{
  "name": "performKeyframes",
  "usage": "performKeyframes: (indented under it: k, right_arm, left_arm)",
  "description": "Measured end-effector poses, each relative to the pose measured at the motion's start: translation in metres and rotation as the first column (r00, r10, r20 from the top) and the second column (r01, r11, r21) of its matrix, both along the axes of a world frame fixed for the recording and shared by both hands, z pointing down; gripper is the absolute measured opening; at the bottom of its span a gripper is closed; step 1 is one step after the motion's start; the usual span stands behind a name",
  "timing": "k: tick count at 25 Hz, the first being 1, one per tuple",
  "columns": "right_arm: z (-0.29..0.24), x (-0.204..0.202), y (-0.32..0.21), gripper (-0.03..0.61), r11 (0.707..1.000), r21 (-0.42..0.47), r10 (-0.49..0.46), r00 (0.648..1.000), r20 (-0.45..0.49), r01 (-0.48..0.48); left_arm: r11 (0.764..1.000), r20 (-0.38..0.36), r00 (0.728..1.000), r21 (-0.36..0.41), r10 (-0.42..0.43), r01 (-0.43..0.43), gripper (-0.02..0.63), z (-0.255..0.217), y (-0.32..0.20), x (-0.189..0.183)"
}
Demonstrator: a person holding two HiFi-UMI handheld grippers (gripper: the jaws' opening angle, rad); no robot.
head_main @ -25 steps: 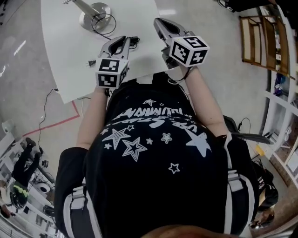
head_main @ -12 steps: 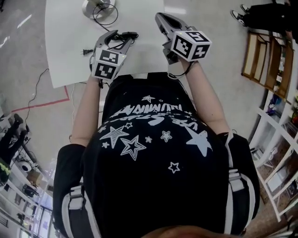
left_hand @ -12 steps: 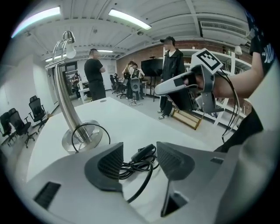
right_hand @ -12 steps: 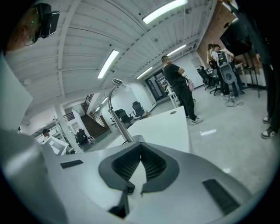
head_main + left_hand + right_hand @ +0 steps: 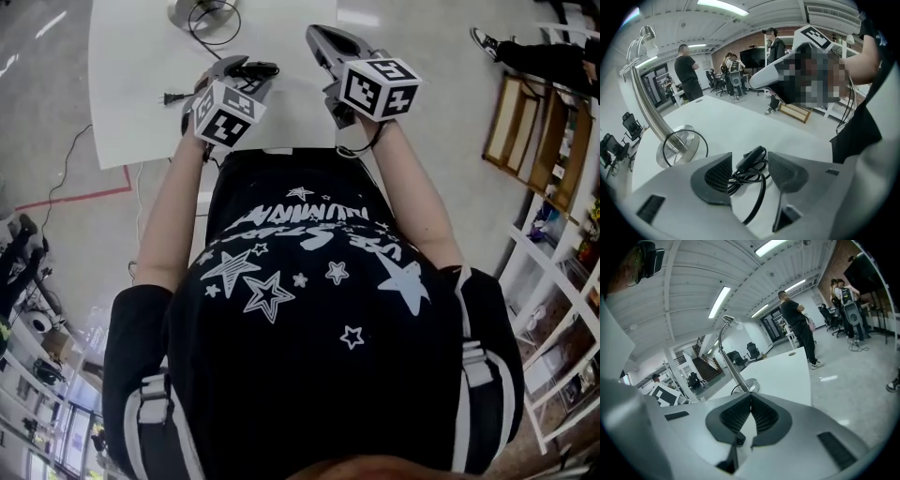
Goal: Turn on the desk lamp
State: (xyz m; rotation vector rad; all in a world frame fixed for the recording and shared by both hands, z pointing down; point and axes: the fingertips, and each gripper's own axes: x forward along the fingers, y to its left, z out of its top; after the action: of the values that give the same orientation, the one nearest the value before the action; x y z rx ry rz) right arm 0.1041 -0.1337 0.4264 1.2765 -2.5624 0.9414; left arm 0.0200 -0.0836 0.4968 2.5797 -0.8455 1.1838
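Note:
The desk lamp has a round metal base point(image 5: 677, 147), a slanted steel pole point(image 5: 646, 105) and a small head point(image 5: 647, 40) at the far left of the white table point(image 5: 131, 94). Its black cord lies coiled near the table's front edge, with the inline switch point(image 5: 752, 154) on top. My left gripper point(image 5: 749, 163) is tilted down over that coil. Its jaws have just been opening and stand wide on either side of the switch point(image 5: 255, 68), pads apart from it. My right gripper point(image 5: 751, 398) is shut and empty, held above the table point(image 5: 787, 373) and pointing toward the lamp point(image 5: 733, 365).
The cord's plug point(image 5: 172, 97) lies loose on the table to the left of the left gripper. Another loop of cord circles the lamp base point(image 5: 192, 11). Several people stand in the room beyond the table. Shelving point(image 5: 553, 281) runs along the right.
The left gripper has dipped toward the coiled cord and its jaws went from shut to wide open around the switch. The right gripper drifted slightly and stays shut.

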Motion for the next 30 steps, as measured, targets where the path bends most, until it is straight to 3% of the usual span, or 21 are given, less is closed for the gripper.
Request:
performKeyframes:
  k: [9,25,30]
  right_arm:
    - [0.010,-0.002,0.002,0.005,0.999,-0.031,-0.026,1.000,-0.003,0.026]
    - [0.018,-0.011,0.003,0.005,0.996,-0.063,-0.067,0.998,-0.014,0.066]
    - [0.020,-0.022,0.007,0.005,0.988,-0.066,-0.146,0.987,-0.064,0.142]
  left_arm:
    - [0.999,0.070,0.997,-0.027,0.025,-0.023,0.238,0.019,0.003,0.003]
    - [0.996,0.037,0.997,-0.071,0.060,-0.057,0.236,0.019,0.001,0.004]
    - [0.994,0.028,0.997,-0.082,0.075,-0.073,0.233,0.015,0.000,0.005]
